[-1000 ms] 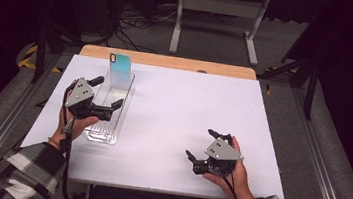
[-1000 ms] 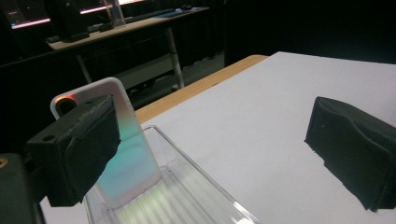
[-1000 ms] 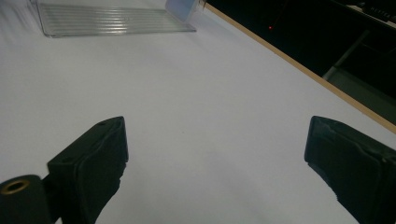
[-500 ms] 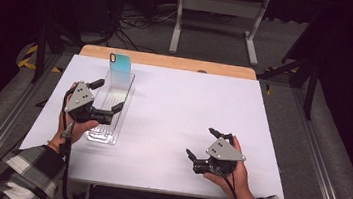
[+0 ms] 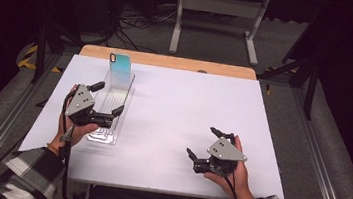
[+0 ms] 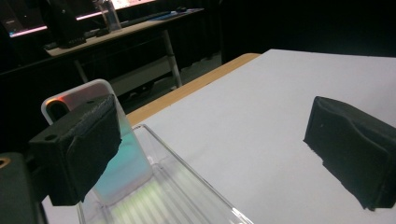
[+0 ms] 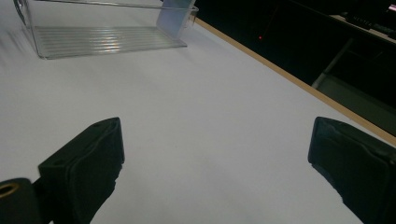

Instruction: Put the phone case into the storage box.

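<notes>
Looks like the job in hand is the phone (image 5: 119,66) standing upright at the far end of the clear plastic tray (image 5: 111,106), which lies on the left side of the white table (image 5: 188,111). The phone leans against the tray's end wall, teal back toward the person.

The left gripper (image 5: 107,102) hovers over the tray's middle, jaws spread wide with nothing between them. In the left gripper view one pad (image 6: 88,140) overlaps the phone, but I think that's just line of sight, not contact; hard to be sure from that angle. The right gripper (image 5: 208,144) rests well apart near the front right edge, empty, and its jaws have just been opening to full width.

If I were doing it: slide the left one forward along the tray, line the pads up with the phone's two long edges, and close slowly. It's a slick case, so grab low-ish and lift straight up so it doesn't tip against the tray wall.
</notes>
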{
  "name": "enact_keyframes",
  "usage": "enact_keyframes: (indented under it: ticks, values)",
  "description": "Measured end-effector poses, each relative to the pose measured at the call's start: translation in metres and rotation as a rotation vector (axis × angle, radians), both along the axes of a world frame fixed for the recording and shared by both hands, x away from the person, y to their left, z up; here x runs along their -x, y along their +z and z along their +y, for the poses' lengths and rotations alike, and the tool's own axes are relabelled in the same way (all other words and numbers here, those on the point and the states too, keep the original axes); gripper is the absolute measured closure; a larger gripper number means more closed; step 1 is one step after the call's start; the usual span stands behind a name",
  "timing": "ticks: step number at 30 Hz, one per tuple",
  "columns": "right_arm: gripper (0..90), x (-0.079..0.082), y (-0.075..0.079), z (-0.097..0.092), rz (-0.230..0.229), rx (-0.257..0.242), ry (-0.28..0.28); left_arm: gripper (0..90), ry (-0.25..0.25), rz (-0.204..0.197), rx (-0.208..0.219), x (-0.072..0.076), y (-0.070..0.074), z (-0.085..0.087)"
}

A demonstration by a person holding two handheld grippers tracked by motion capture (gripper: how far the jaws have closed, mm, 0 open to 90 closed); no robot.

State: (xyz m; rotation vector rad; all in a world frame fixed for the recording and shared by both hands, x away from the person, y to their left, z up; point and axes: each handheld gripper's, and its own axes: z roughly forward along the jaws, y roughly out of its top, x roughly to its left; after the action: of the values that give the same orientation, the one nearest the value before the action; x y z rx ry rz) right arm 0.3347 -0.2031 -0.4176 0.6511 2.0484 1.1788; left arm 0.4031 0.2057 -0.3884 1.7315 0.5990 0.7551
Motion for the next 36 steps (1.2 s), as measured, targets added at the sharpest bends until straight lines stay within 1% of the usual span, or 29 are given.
enact_keyframes:
  ticks: [4,9,14,16,19,20,22,25,32,33,35,36]
  values:
    - [3.9,0.000,0.001,-0.001,-0.006,-0.012,-0.007,4.2,-0.006,0.003,-0.001,0.002,-0.001,0.001]
    - [3.9,0.000,0.001,-0.001,-0.009,-0.012,-0.007,4.3,-0.005,0.006,0.008,0.002,-0.002,0.003]
    - [3.9,0.001,0.002,-0.002,-0.017,-0.023,-0.003,4.3,-0.008,0.007,0.004,0.006,-0.004,0.005]
    - [3.9,0.001,0.003,-0.002,-0.020,-0.022,-0.006,4.3,-0.006,0.010,-0.006,0.007,-0.005,0.005]
    - [4.0,0.001,0.003,-0.002,-0.021,-0.020,-0.005,4.3,-0.014,0.015,-0.001,0.008,-0.006,0.005]
    - [4.0,0.001,0.003,-0.002,-0.020,-0.020,-0.005,4.3,-0.015,0.015,-0.005,0.009,-0.006,0.005]
    - [3.9,0.001,0.002,-0.001,-0.018,-0.019,-0.004,4.3,-0.021,0.012,0.004,0.010,-0.006,0.004]
    - [3.9,0.001,0.002,-0.001,-0.017,-0.021,-0.003,4.3,-0.029,0.010,-0.003,0.013,-0.005,0.004]
    - [3.9,0.001,0.002,0.000,-0.016,-0.017,0.004,4.3,-0.041,0.006,0.001,0.018,-0.004,0.002]
    - [3.9,0.001,0.002,0.000,-0.017,-0.019,0.007,4.3,-0.044,-0.002,0.002,0.019,-0.004,0.002]
    - [4.0,0.001,0.002,0.000,-0.015,-0.023,0.010,4.2,-0.049,0.001,-0.007,0.020,-0.003,0.002]
    - [4.0,0.001,0.002,0.000,-0.014,-0.025,0.010,4.2,-0.050,0.003,-0.001,0.021,-0.003,0.002]
